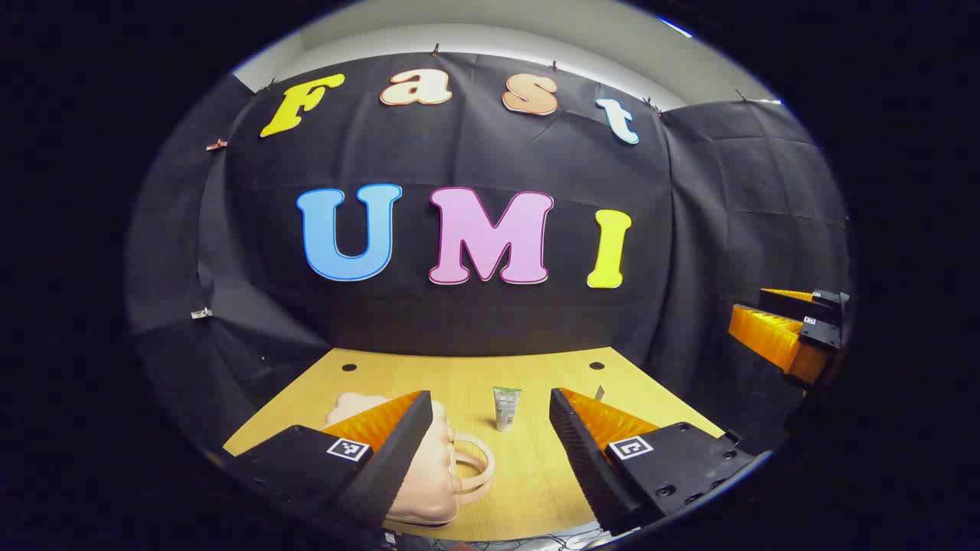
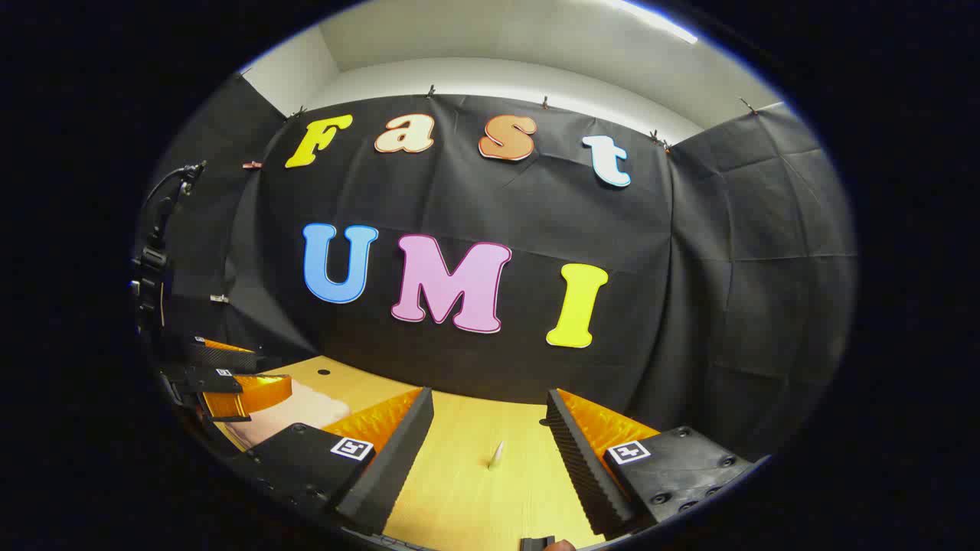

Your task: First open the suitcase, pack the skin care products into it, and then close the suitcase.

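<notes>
Left gripper [image 1: 484, 428]: your jaws stand wide apart and grip nothing, above the wooden table [image 1: 536, 474].
Suitcase [image 1: 429, 467]: one — pale pink, closed, with a loop handle, partly behind your left finger.
Tube [image 1: 506, 408]: one, upright, beside the suitcase.
Right gripper [image 2: 490, 440]: spread wide, empty.
Right gripper view: the tube [image 2: 495, 454] is a thin sliver — the suitcase [image 2: 287, 417] is cut off at left.

A light wooden desk [image 1: 528, 490] with round holes is enclosed by black cloth walls [image 1: 727, 214], pinned beneath a white ceiling [image 2: 490, 46] lit by a strip light [image 2: 651, 19].
</notes>
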Demonstrator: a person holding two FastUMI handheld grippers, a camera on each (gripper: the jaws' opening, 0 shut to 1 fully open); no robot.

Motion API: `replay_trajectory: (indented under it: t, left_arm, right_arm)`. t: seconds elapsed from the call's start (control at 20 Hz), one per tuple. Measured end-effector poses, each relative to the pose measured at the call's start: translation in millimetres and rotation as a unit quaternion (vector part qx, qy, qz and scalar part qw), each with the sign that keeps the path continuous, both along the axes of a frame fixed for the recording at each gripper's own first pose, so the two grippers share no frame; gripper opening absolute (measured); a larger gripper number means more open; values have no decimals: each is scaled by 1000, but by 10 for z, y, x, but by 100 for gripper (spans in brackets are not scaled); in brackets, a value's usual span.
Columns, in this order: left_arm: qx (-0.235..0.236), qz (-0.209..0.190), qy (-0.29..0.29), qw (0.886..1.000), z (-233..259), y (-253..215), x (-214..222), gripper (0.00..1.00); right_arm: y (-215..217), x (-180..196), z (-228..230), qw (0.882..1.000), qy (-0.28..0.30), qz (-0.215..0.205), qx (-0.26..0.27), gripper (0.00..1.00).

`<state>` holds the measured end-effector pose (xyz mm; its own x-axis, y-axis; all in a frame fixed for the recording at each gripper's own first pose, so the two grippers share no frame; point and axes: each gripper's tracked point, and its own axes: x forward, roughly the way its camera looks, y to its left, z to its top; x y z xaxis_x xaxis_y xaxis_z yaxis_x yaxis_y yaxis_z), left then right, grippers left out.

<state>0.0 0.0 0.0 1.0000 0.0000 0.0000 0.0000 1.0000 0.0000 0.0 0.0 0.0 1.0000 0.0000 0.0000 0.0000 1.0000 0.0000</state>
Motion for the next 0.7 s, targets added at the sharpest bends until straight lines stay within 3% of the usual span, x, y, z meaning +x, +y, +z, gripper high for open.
replay_trajectory:
  t: [0.3, 0.7]
  left_arm:
    - [23, 2, -57, 998, 267, 53, -71, 97]
    - [28, 9, -73, 997, 284, 159, -119, 97]
  right_arm:
    - [-25, -17, 28, 1000, -12, -17, -13, 94]
    - [159, 57, 8, 1000, -11, -10, -6, 94]
